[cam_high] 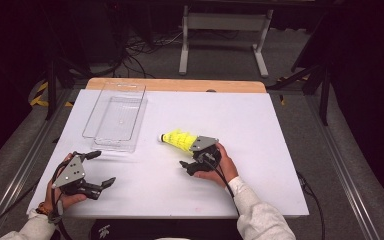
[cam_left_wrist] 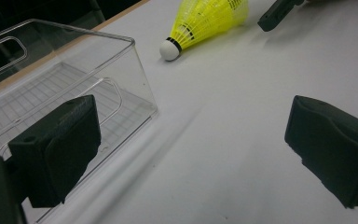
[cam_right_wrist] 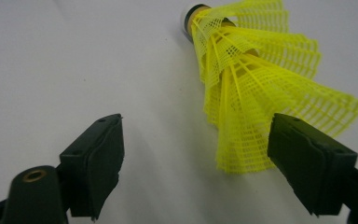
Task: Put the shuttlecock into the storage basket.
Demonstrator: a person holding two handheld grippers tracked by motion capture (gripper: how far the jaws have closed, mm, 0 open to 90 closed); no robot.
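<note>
Right tongs (cam_right_wrist: 196, 154) spread around skirt of yellow shuttlecock (cam_right_wrist: 256, 88), lying on desk (cam_high: 260, 130) beside clear bin (cam_high: 115, 117); pads not yet pressing. Left tongs (cam_left_wrist: 191, 149) spread, idle. Approach step; next: close gently on skirt, likely lift toward bin.

From my high view, the right gripper (cam_high: 196, 156) covers the wide end of the yellow shuttlecock (cam_high: 177, 139); I cannot tell there whether its fingers touch the skirt; in my right gripper view the shuttlecock (cam_right_wrist: 261, 88) has its white cork tip cut off by the top edge; in my left gripper view the picture's top edge crops the skirt, and the clear plastic bin (cam_left_wrist: 65, 88) runs off the left side; beyond the worktop (cam_high: 260, 125), the room is too dark to make out.
</note>
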